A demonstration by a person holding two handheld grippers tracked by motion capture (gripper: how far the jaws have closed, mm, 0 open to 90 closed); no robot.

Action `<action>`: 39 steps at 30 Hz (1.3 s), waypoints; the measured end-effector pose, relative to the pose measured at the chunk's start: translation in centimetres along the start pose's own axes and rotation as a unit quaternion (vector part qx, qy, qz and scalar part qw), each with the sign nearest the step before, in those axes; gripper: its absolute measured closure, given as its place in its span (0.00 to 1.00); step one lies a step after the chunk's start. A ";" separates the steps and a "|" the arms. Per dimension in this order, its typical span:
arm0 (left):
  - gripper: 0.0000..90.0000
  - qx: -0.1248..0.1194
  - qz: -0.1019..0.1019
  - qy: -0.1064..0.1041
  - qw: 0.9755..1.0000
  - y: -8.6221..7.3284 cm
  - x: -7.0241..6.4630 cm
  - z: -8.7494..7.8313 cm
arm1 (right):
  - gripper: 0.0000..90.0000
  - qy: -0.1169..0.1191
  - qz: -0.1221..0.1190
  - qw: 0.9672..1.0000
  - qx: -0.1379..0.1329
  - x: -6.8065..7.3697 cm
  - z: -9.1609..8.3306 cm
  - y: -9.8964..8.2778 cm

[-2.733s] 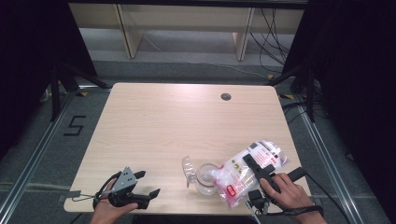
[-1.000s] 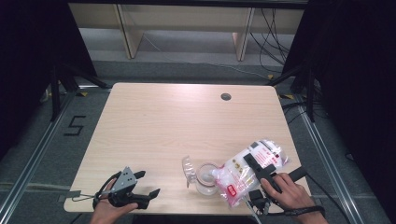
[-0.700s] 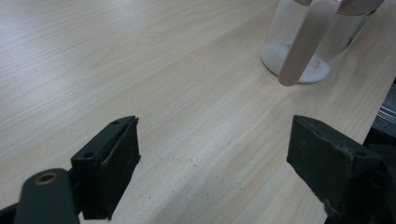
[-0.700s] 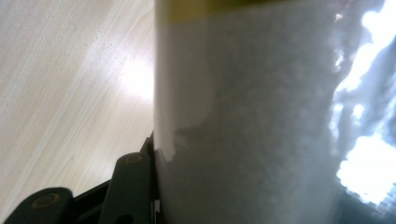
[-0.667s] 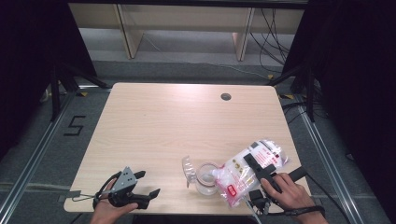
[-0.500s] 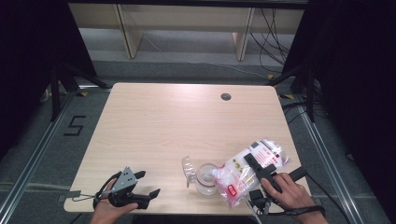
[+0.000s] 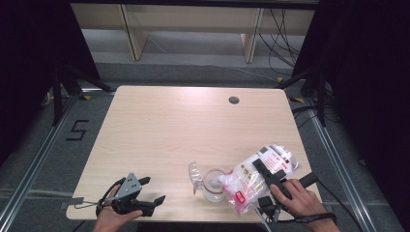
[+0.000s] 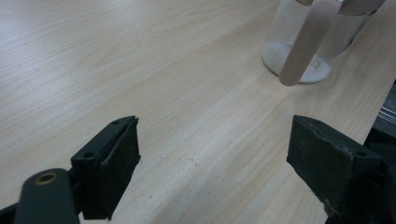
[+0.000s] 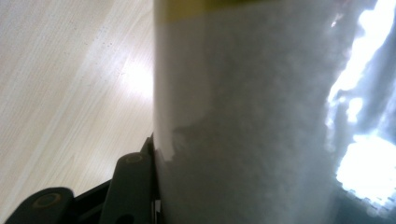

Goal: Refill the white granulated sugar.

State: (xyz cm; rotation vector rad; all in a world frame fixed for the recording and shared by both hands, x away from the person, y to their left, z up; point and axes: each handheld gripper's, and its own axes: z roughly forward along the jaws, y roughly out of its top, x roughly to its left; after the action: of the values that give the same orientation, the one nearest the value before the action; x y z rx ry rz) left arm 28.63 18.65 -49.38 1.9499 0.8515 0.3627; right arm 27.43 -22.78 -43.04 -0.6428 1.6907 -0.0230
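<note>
At the tabletop's (image 7: pixel 159 125) near edge, toward five o'clock, a clear bag of white granules (image 7: pixel 251 179) is tilted with its lower end over a clear glass jar (image 7: pixel 212 186). The right gripper (image 7: pixel 266 175) has its fingers clamped across the bag; in the right gripper view the bag's white, grainy wall (image 9: pixel 247 130) presses flat against one dark finger (image 9: pixel 133 186). The step in hand appears to be pouring the granules into the jar. White powder already lies on the jar's floor (image 8: pixel 303 65) in the left gripper view.

Next move, as judged: hold the tilt steady with the bag mouth over the jar opening, then right the bag without knocking the jar.

A clear lid or flap (image 7: pixel 195 172) stands up at the jar's nine o'clock side. The left gripper (image 7: pixel 145 191) rests near the seven o'clock corner, well apart from the jar, fingers spread and grasping nothing.

Edges: jar and bag sit near the near edge, so spill or a nudge toward six o'clock is the risk. Open room lies from nine through twelve o'clock; only a small round grommet hole (image 7: pixel 234 100) marks the far side.
</note>
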 end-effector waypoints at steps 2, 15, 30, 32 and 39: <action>0.18 0.000 0.001 -0.001 1.000 0.0 0.0 0.0 | 0.61 0.000 -0.001 1.000 0.000 0.0 0.0 0.0; 0.18 0.001 0.003 -0.001 1.000 0.0 0.0 0.0 | 0.61 0.002 -0.001 1.000 0.000 -0.1 -0.1 0.0; 0.18 -0.001 0.001 -0.001 1.000 0.0 0.0 0.0 | 0.62 0.002 0.005 1.000 0.000 0.0 0.0 -0.1; 0.18 -0.002 0.000 -0.001 1.000 0.0 0.0 0.0 | 0.62 0.002 0.005 1.000 0.000 0.0 0.0 -0.1; 0.18 0.001 0.002 0.000 1.000 0.0 0.0 0.0 | 0.62 0.002 0.005 1.000 -0.001 0.0 -0.1 -0.1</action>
State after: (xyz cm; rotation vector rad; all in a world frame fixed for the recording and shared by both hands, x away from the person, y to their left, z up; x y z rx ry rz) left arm 28.63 18.69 -49.38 1.9537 0.8487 0.3630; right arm 27.40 -22.84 -42.97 -0.6359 1.6977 -0.0144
